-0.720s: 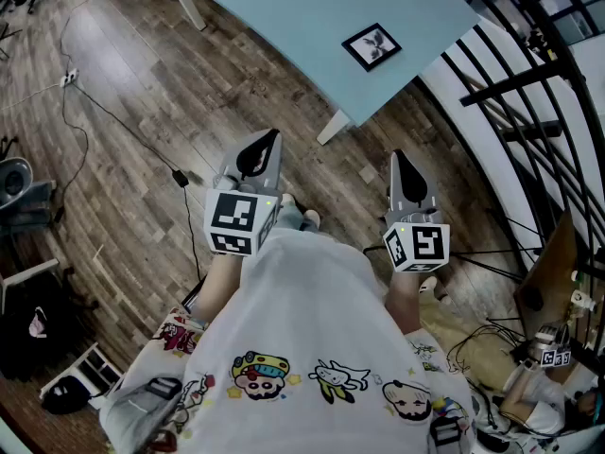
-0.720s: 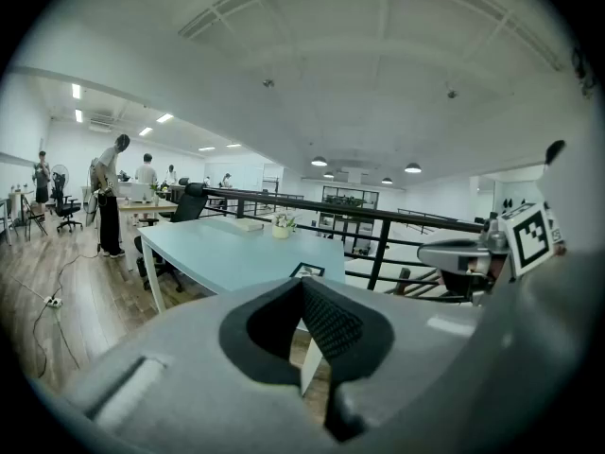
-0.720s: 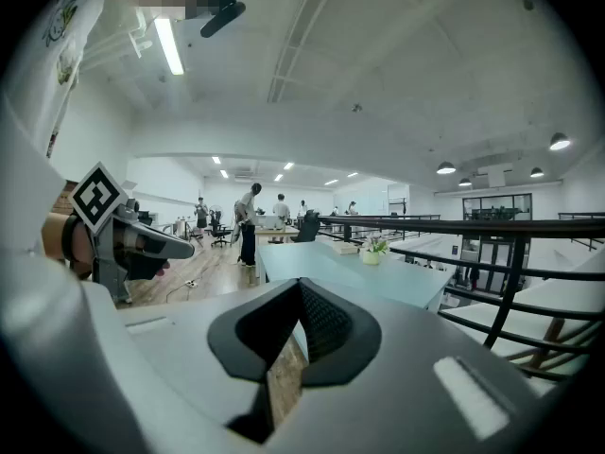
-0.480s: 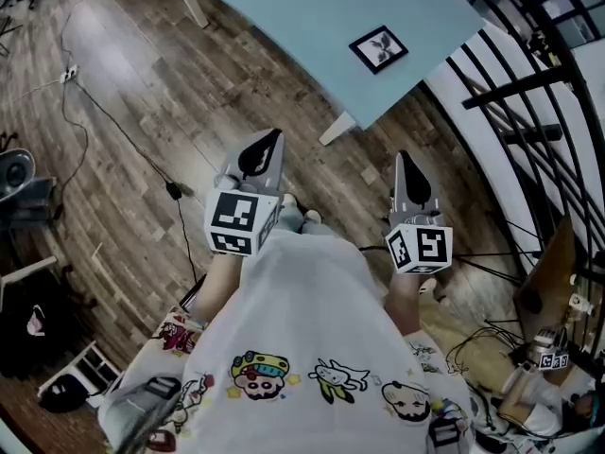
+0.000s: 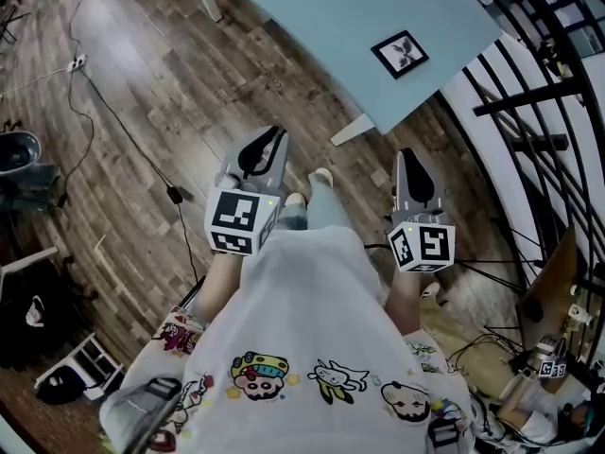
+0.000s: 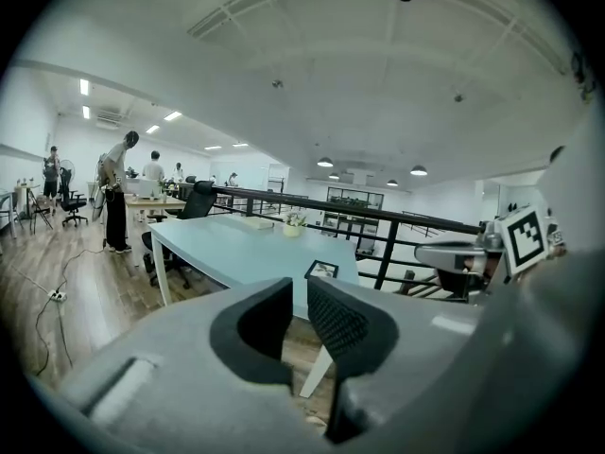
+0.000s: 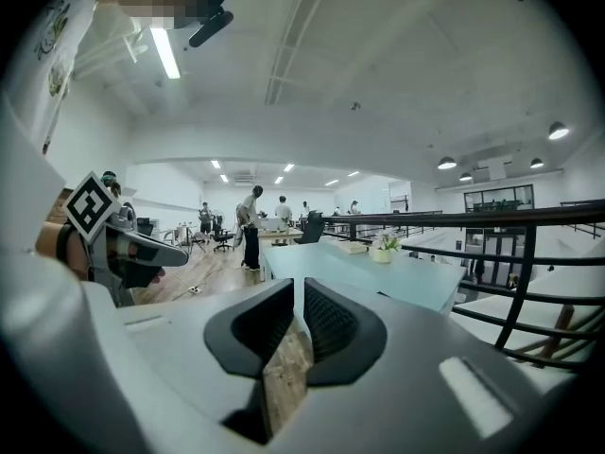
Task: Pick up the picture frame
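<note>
- Head view: the picture frame [image 5: 399, 54] lies flat on the table [image 5: 312, 12], close to its near right corner and well ahead of both grippers.
- It is small and square, with a thin dark rim, a white mat and a dark leafy print. The left gripper view shows it [image 6: 321, 270] low and flat by the same edge.
- It is probably light and stiff, with a hard, slippery rim and perhaps a glazed front that would not take knocks.
- Because it lies flat, the likely hold is across two opposite rims, or under one edge once that is nudged over the table's corner.
- The tabletop is a smooth, pale blue-green slab on white legs.
- The floor below is dark wood plank, and a black metal railing [image 5: 529, 93] runs along the right.
- The left gripper [image 5: 272, 136] has its ribbed dark pads a narrow slit apart, with nothing between them [image 6: 300, 299].
- The right gripper [image 5: 405, 155] is likewise barely parted and empty [image 7: 299, 296]. Both are held in front of the person's body, short of the table.
</note>
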